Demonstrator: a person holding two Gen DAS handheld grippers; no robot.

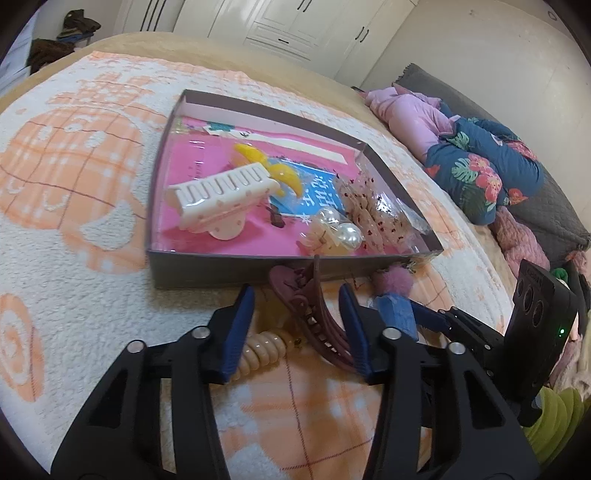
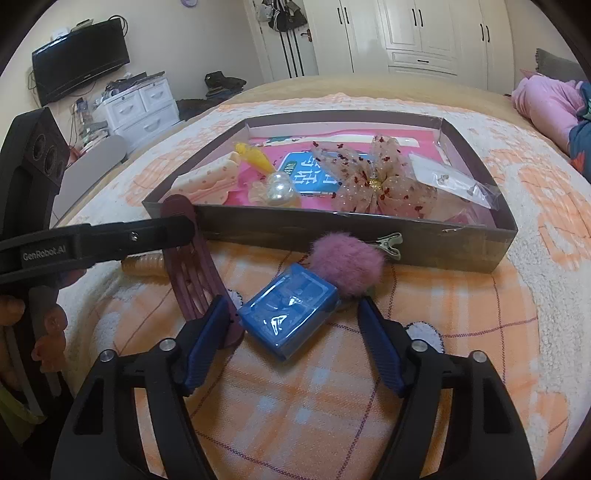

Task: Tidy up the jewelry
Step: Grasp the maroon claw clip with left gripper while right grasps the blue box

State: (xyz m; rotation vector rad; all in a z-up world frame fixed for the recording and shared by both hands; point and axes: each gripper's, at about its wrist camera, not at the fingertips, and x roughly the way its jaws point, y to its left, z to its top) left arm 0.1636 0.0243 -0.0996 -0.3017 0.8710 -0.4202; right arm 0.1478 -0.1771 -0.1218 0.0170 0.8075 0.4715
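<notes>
A shallow dark box (image 1: 207,267) (image 2: 480,254) with a pink floor lies on the bed. It holds a white claw clip (image 1: 218,199), a yellow clip (image 1: 266,166), pearls (image 1: 340,229) (image 2: 279,190) and a sheer bow (image 2: 373,181). In front of the box lie a maroon claw clip (image 1: 314,314) (image 2: 192,273), a blue packet (image 2: 290,314) (image 1: 397,314) and a pink pompom clip (image 2: 347,266). My left gripper (image 1: 299,325) is open, its fingers on either side of the maroon clip. My right gripper (image 2: 295,332) is open around the blue packet.
A beige coil hair tie (image 1: 264,350) lies under the left gripper. The orange and white blanket (image 1: 74,184) covers the bed. Folded clothes (image 1: 480,162) are piled at the right. Wardrobes (image 2: 417,33) and a white drawer unit (image 2: 140,107) stand beyond.
</notes>
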